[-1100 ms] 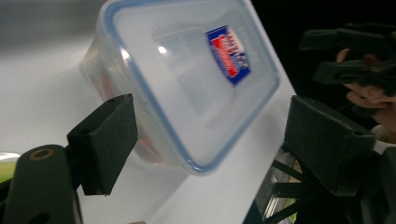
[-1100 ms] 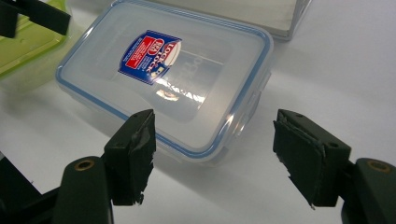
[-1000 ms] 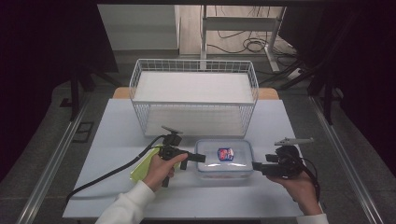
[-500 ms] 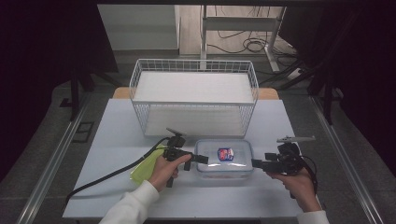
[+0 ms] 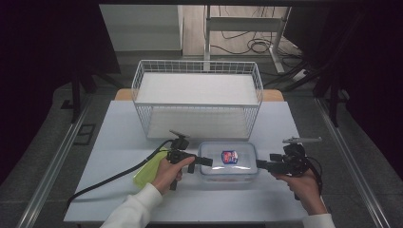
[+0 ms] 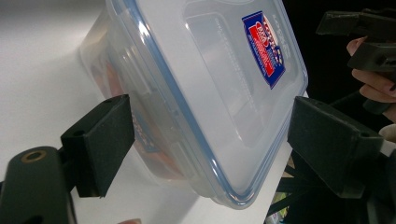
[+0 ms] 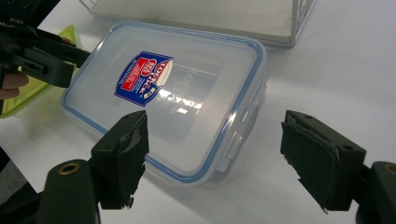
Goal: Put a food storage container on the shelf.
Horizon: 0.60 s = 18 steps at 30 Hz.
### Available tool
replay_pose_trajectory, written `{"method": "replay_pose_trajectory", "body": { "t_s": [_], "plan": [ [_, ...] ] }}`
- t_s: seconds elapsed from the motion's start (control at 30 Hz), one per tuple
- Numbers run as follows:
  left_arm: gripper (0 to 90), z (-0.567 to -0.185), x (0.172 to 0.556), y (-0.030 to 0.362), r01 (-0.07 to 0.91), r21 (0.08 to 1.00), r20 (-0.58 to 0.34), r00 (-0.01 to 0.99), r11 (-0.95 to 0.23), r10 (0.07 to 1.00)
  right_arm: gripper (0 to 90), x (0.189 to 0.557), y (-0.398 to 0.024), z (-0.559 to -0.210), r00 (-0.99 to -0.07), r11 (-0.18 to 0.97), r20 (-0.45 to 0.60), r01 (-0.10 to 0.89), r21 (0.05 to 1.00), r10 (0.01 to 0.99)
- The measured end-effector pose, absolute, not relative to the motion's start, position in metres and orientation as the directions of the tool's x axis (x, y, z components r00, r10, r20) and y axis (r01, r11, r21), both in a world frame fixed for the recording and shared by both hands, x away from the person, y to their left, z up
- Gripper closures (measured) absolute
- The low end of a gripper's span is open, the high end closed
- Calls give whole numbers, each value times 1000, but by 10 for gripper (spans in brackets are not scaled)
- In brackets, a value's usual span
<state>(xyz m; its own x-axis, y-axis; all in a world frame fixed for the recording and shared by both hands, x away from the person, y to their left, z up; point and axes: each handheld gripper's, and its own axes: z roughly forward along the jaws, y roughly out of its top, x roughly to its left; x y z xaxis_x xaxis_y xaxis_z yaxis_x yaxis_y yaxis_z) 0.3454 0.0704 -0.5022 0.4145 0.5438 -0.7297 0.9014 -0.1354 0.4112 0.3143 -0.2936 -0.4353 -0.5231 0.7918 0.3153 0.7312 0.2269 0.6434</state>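
Observation:
A clear plastic container [image 5: 228, 162] with a blue-sealed lid and a red and blue sticker lies flat on the white table [image 5: 119, 142]. My left gripper [image 5: 205, 161] is at its left end. In the left gripper view the jaws [image 6: 212, 140] stand wide, one on each side of a corner of the container [image 6: 210, 84], with no clear press on it. My right gripper [image 5: 263, 165] is at the container's right end. Its jaws [image 7: 215, 154] have just been opening and stand wide, and the near corner of the container [image 7: 177, 102] lies between and ahead of them.
A white wire basket [image 5: 197, 99] stands just behind the container. A yellow-green plastic piece [image 5: 145, 173] lies on the table under my left hand. Black cables trail from both grippers toward the front edge.

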Motion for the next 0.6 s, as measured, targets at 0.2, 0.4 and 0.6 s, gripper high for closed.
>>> {"method": "replay_pose_trajectory", "body": {
  "t_s": [0.2, 0.4, 0.6],
  "plan": [
    [136, -503, 346, 69, 904, 407, -727, 410, -136, 551, 231, 315, -292, -435, -526, 232, 310, 730, 643, 792],
    [122, -503, 347, 69, 906, 404, -735, 402, -123, 546, 230, 316, -291, -436, -522, 230, 310, 731, 642, 794],
    [110, -503, 347, 69, 904, 408, -735, 407, -125, 543, 230, 316, -291, -435, -519, 225, 312, 731, 644, 796]
  ]
}}
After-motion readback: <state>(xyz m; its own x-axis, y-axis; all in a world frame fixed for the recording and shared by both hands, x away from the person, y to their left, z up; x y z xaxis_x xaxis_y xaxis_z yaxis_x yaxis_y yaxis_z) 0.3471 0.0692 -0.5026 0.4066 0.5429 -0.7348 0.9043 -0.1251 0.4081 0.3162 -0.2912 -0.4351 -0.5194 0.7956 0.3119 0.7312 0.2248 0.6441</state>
